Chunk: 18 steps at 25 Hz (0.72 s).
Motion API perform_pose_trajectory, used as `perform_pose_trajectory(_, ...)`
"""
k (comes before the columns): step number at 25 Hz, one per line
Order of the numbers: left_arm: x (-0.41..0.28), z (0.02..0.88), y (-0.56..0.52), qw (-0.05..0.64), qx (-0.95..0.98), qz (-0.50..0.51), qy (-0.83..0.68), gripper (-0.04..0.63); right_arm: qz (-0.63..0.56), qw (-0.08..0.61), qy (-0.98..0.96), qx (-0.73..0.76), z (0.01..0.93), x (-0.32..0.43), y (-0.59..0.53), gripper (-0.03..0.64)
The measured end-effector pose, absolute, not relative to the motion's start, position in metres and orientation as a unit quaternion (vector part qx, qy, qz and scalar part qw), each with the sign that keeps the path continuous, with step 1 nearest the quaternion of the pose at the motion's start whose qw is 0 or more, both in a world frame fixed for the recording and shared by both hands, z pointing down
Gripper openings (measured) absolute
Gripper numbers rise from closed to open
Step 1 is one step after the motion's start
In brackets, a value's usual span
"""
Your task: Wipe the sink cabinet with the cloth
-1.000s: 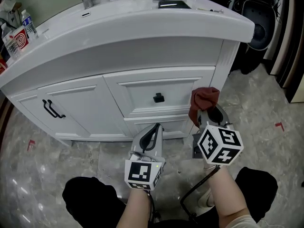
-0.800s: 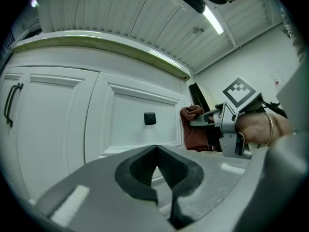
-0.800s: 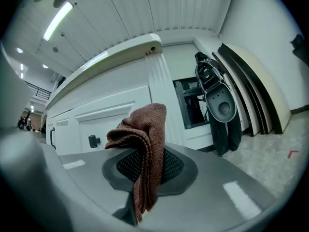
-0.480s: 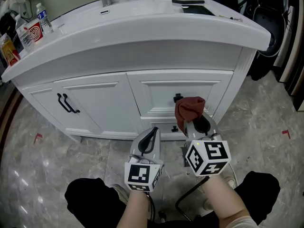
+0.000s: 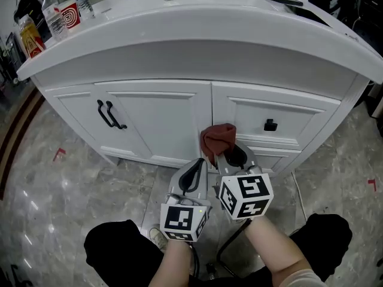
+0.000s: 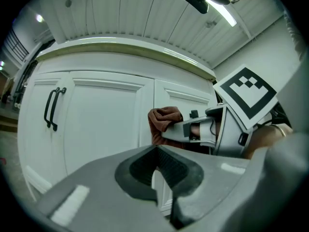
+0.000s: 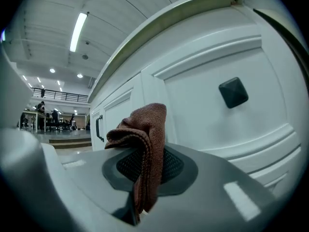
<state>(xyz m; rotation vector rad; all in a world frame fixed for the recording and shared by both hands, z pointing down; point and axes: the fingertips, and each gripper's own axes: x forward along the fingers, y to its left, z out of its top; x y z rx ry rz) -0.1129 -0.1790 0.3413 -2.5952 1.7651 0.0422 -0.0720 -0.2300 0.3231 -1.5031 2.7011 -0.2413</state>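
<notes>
The white sink cabinet (image 5: 155,121) fills the upper half of the head view, with a door on the left and a drawer (image 5: 281,121) on the right. My right gripper (image 5: 222,151) is shut on a brown cloth (image 5: 218,139), which bunches above the jaws against the strip between door and drawer. The cloth (image 7: 142,144) hangs folded between the jaws in the right gripper view. My left gripper (image 5: 194,171) is shut and holds nothing, just left of and below the right one. From the left gripper view the cloth (image 6: 164,122) shows ahead on the cabinet front.
Two black bar handles (image 5: 111,113) sit on the left door and a black knob (image 5: 270,125) on the drawer. Bottles and a red-and-white carton (image 5: 69,14) stand on the counter's far left. A dark flat object (image 5: 287,0) lies at the counter's right. Grey marbled floor (image 5: 54,202) surrounds the cabinet.
My right gripper has carried the cloth leftward along the cabinet front, from the drawer's right side to the strip beside the door. The head view has swung left with it.
</notes>
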Motion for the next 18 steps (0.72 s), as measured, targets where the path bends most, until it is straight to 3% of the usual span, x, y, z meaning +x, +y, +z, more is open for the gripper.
perform_pose_trajectory(8, -0.120, 0.339, -0.183, -0.002, -0.825, 0.022, 0.564, 0.000, -0.067, 0.005, 0.863, -0.501, 0.328, -0.064, -0.241, 0.081)
perform_pose_trajectory(18, -0.065, 0.335, -0.179, 0.000, -0.849, 0.027, 0.528, 0.000, -0.082, 0.011, 0.823, -0.562, 0.334, 0.023, -0.237, 0.082)
